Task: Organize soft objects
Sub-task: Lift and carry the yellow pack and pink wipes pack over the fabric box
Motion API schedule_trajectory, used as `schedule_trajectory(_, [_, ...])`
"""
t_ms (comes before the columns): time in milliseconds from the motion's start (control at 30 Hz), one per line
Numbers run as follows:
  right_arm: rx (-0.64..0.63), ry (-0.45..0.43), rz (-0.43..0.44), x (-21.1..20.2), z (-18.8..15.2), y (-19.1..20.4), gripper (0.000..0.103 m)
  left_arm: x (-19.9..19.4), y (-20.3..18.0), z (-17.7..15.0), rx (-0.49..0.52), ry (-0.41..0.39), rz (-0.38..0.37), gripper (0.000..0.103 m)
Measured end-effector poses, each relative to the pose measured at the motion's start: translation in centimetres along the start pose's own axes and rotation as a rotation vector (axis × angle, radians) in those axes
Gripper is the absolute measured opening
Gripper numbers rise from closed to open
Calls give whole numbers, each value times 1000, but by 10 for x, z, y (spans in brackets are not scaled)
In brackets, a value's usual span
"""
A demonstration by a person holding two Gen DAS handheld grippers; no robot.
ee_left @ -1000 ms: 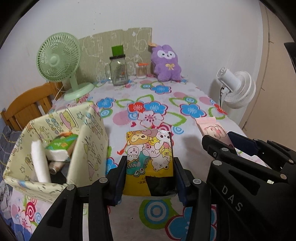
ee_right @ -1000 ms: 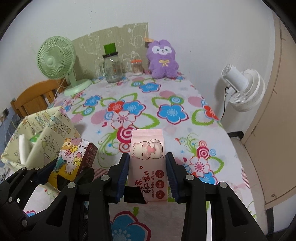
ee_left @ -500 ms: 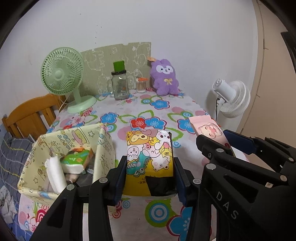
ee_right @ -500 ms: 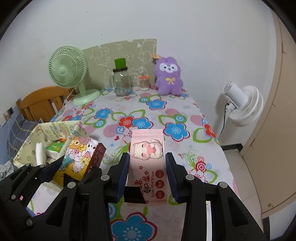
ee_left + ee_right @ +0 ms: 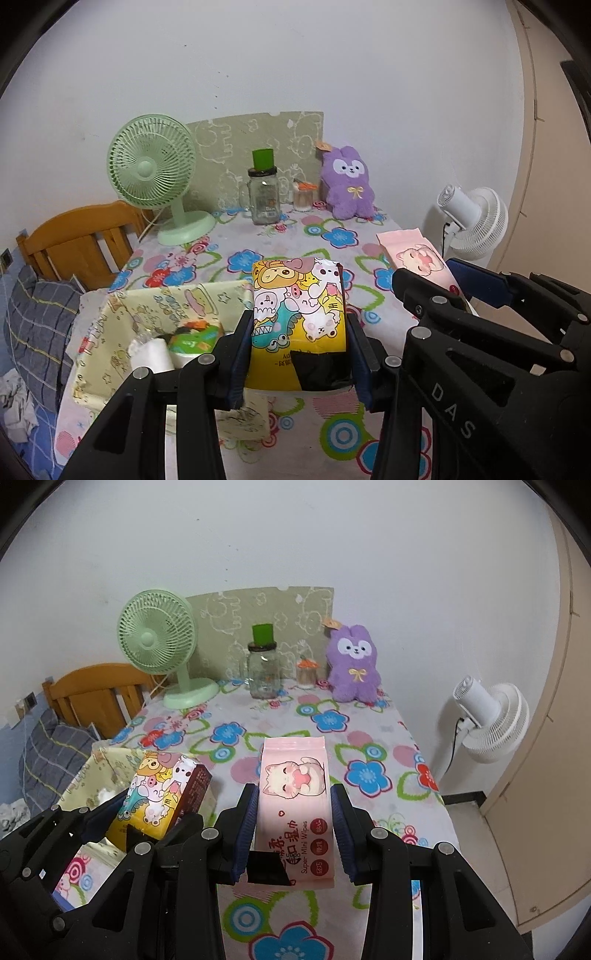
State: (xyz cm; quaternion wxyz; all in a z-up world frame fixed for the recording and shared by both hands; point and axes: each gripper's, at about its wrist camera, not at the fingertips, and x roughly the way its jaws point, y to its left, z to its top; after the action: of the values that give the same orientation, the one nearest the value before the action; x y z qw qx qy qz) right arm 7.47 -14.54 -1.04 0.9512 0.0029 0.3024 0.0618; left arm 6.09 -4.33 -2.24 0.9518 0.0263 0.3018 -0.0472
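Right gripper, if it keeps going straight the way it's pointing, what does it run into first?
Probably the floral tablecloth just past the pink wipes pack that the right gripper holds; no object stands in that line before the purple plush at the far end. Depth is uncertain.

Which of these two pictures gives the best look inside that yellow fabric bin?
The left wrist view: the yellow fabric bin opens toward the camera, showing a white roll and a green pack inside. The right wrist view catches only its rim, mostly hidden behind the left tongs.
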Motion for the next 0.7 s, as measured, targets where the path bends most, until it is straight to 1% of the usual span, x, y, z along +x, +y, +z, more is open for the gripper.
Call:
schedule_trajectory(233, [-26,-18,22,1,12,18,42,0,17,5,-9,-13,27,48])
schedule_trajectory(700, [-39,-13,83,19,23,52,42,5,54,6,-29,-4,69,48])
